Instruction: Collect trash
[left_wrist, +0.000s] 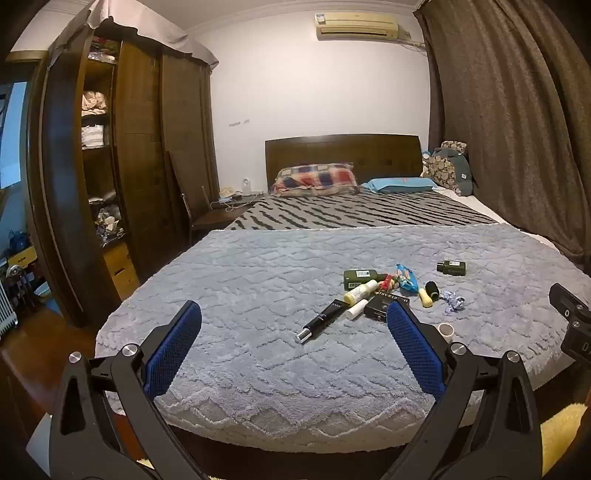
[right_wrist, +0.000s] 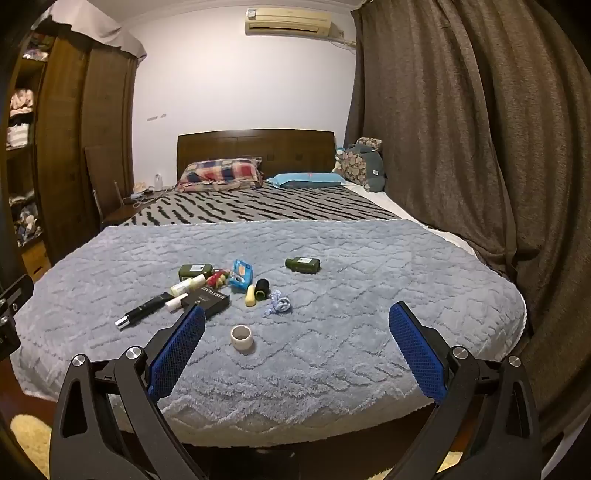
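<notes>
Spread over the bed, a fluffy grey blanket (right_wrist: 332, 258) is carrying the scattered trash – bottles, a black box (right_wrist: 212, 301), a crumpled wrapper (right_wrist: 279, 304) likely light and soft – while the left gripper (left_wrist: 293, 317) and right gripper (right_wrist: 297, 321) are hovering wide open, holding nothing.

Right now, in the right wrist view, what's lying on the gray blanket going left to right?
Black tube → black box → tape roll → crumpled blue wrapper → lone green bottle.
</notes>
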